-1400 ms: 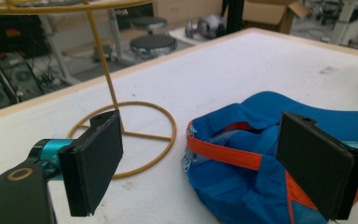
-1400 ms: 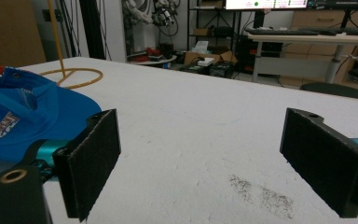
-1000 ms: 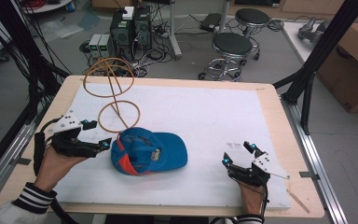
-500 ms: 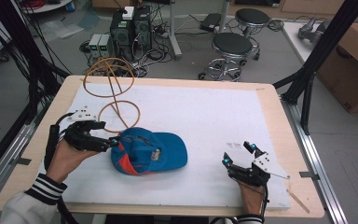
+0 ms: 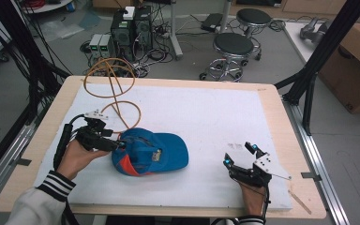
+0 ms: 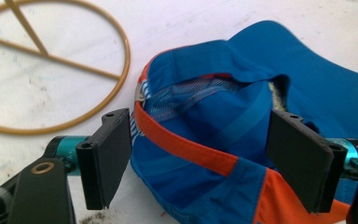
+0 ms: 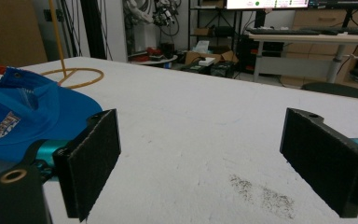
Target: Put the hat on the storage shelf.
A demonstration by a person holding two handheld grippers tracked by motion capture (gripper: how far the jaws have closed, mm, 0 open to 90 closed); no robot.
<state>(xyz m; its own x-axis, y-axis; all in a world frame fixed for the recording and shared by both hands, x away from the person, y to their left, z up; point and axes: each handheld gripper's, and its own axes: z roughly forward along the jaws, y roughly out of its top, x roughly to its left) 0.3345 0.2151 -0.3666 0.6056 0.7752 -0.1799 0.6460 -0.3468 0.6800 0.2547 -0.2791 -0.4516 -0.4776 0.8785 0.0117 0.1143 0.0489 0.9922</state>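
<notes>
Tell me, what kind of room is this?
Probably a robotics lab or workshop: computer towers and tangled cables sit on the floor beyond the table, and a desk with keyboards stands farther back.

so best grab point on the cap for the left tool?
Back rim of the cap at the orange band, approached from its rear opening. That edge faces the left tool, whose open jaws, just closing, already straddle it; the crown is too broad.

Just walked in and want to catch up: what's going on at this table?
A person works with a gripper in each hand. The left gripper has reached the back of a blue cap; its jaws straddle the orange strap and have just been closing, not yet gripping. The right gripper rests open on the white mat.
</notes>
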